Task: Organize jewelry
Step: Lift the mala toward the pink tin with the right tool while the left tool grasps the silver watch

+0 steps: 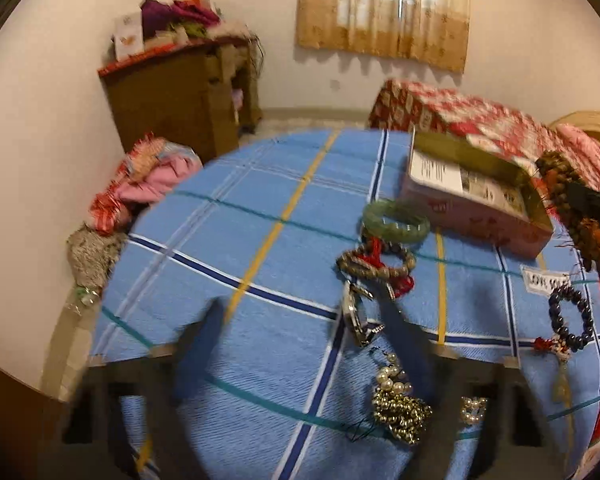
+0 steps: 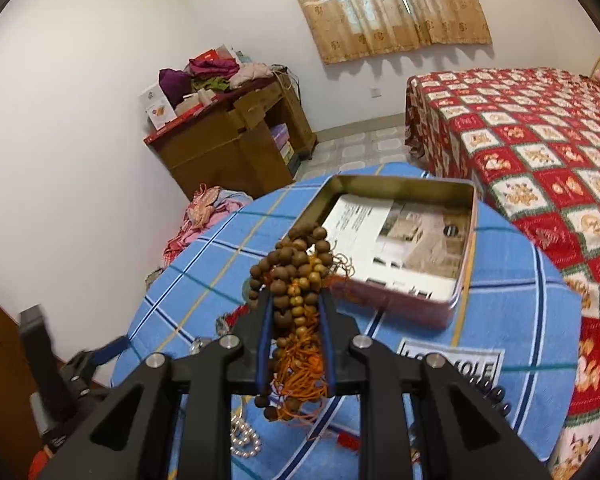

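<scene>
My right gripper [image 2: 296, 296] is shut on a bunch of brown wooden bead strands with orange cord [image 2: 296, 280] and holds it above the table, just short of the open tin box [image 2: 396, 236]. In the left wrist view the same bunch [image 1: 568, 196] hangs at the right by the tin [image 1: 472, 196]. My left gripper [image 1: 300, 320] is open and blurred, low over the blue checked cloth [image 1: 240, 220]. Near it lie a green jade bangle [image 1: 396, 222], a brown bead bracelet with red cord [image 1: 376, 264], a watch [image 1: 358, 316], pearl and gold beads [image 1: 396, 400] and a dark bead bracelet [image 1: 572, 320].
The round table stands beside a bed with a red patterned cover [image 2: 540, 152]. A wooden cabinet piled with clothes [image 2: 236, 136] stands by the far wall. Bundled cloth [image 1: 152, 184] lies on the floor at the left. A printed sheet lines the tin.
</scene>
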`<state>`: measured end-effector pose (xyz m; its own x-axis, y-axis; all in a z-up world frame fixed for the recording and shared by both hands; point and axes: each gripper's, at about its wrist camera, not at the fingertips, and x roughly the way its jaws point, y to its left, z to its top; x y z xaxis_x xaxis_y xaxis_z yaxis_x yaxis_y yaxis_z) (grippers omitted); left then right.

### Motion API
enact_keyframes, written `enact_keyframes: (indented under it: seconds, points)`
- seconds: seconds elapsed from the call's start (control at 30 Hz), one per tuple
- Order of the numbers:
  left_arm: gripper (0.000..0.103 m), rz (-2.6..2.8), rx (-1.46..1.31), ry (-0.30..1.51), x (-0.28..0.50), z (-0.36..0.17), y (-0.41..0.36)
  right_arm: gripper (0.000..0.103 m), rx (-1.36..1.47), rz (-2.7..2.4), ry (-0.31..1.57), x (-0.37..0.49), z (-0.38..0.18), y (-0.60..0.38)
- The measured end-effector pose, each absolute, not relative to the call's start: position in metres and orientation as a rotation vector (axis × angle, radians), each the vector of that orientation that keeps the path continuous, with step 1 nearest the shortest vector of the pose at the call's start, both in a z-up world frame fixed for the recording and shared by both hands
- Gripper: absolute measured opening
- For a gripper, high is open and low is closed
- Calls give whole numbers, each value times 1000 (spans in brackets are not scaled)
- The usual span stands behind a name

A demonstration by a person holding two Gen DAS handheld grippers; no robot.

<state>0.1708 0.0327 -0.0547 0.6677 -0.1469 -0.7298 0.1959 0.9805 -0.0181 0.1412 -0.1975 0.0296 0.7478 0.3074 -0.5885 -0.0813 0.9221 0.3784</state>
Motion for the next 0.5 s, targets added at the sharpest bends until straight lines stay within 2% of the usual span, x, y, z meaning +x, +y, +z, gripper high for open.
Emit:
enact_keyframes:
  seconds: [0.3,0.33,0.37,0.4,0.5]
  points:
    - [56,-238,-42,951,203,-83,15,24,368,210,713,135,23,-203]
    - [53,-226,-38,941,202,-85,14,24,370,207,712,134,23,-203]
    - [33,-229,-36,932,201,-85,15,24,374,202,709,134,24,-205]
    - [23,-233,-36,932,201,-84,15,24,377,199,708,133,25,-205]
    - [22,-255,-55,920,196,-79,23,24,386,189,706,131,26,-207]
